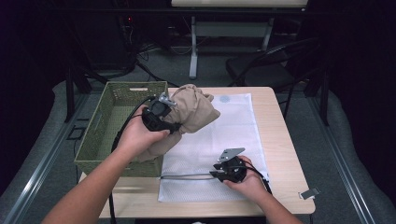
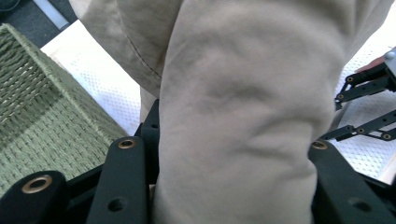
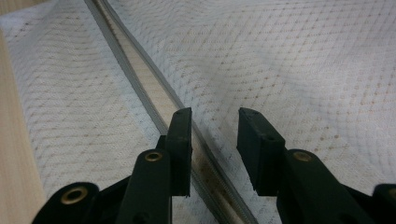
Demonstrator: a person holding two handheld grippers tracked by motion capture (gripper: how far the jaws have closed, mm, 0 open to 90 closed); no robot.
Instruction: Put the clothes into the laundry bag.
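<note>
A bunched beige garment [image 1: 194,109] hangs above the table between the green woven basket [image 1: 116,93] and the white mesh bag [image 1: 224,130]. My left gripper [image 1: 161,116] is shut on the garment; in the left gripper view the beige cloth [image 2: 233,93] is pinched between both jaws of the left gripper [image 2: 229,144]. My right gripper [image 1: 219,175] rests low on the bag's near end, beside its grey zipper [image 1: 187,176]. In the right gripper view the right gripper [image 3: 215,121] stands open over the mesh [image 3: 280,56], with the zipper [image 3: 135,79] running under its left jaw.
The basket stands at the table's left edge, its wall [image 2: 42,116] close to my left gripper. A small metal clip [image 1: 309,192] lies at the near right corner of the wooden table [image 1: 280,140]. A dark chair [image 1: 271,60] stands beyond the far edge.
</note>
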